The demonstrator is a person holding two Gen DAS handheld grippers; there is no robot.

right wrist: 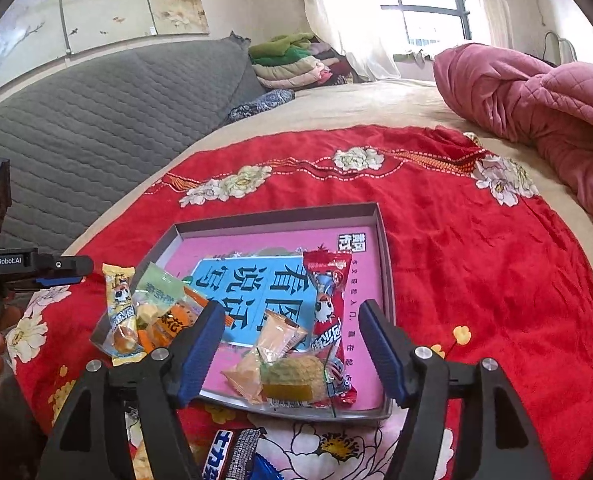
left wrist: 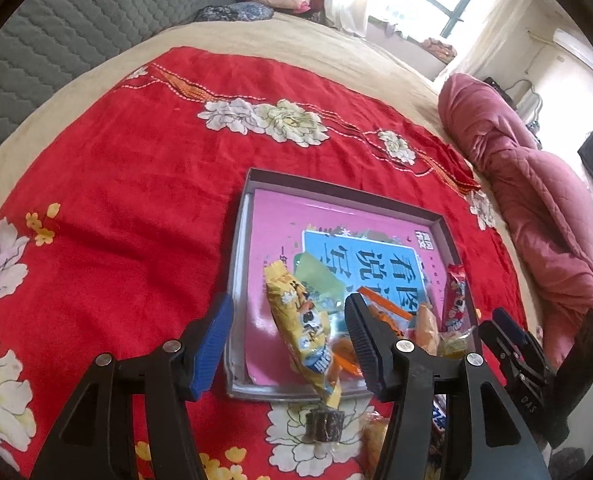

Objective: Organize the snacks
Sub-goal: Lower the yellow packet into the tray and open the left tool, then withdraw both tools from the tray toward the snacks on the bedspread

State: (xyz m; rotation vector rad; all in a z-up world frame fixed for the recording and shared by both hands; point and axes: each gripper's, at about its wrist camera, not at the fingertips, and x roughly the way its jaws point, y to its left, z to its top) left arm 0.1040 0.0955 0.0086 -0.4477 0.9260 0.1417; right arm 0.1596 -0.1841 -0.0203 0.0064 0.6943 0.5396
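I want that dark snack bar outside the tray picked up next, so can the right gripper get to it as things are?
Probably yes. The right gripper is open and empty above the tray, and the dark snack bar lies on the red cloth just below it, uncovered. It would need to pull back first.

The left gripper (left wrist: 288,344) points forward and down with its jaws spread wide, nothing clamped between its blue-padded fingers (left wrist: 212,344). The right gripper (right wrist: 290,350) sits just beside it, to its right, equally wide apart and empty, angled the same way.
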